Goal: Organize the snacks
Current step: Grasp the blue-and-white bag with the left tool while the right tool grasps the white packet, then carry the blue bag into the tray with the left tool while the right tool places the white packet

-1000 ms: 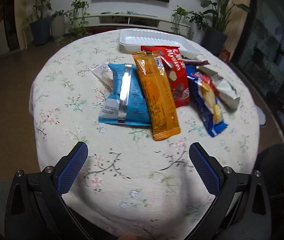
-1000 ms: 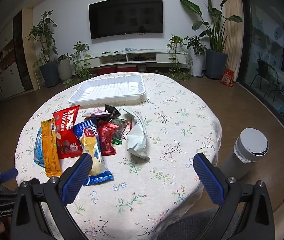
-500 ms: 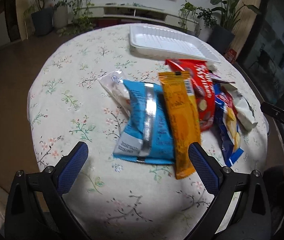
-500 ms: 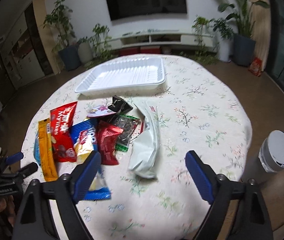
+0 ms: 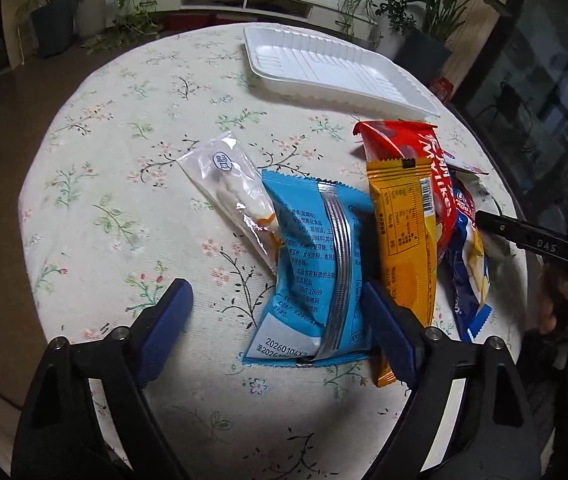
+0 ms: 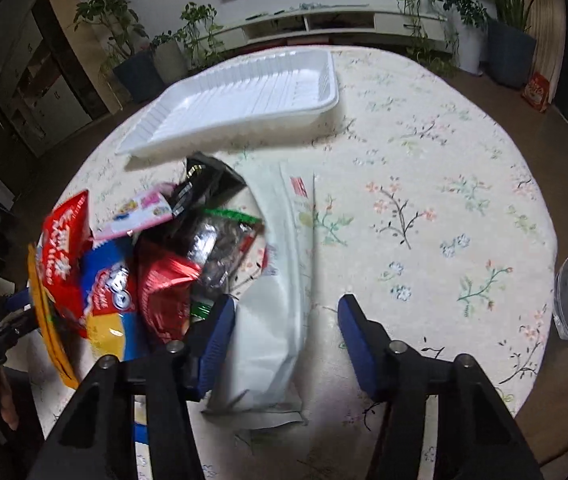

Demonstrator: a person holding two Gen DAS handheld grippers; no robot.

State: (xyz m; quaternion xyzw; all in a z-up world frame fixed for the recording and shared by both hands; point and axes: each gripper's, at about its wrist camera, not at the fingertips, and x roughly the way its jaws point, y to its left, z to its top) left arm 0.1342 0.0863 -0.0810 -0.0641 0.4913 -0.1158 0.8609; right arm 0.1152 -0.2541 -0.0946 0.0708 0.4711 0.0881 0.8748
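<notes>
On the round bench (image 5: 116,208) the snacks lie in a heap near a bare white tray (image 5: 335,68), and the left hand-held gripper (image 5: 280,300) hangs over the blue packet (image 5: 315,264), jaws closing around its lower end, one pad at its edge, the other well clear, so nothing is grasped. The right hand-held gripper (image 6: 284,320) is closing too, straddling the white pouch (image 6: 272,320) at the heap's right side; its left pad is at the pouch's edge and the right pad stands apart over cloth.
</notes>
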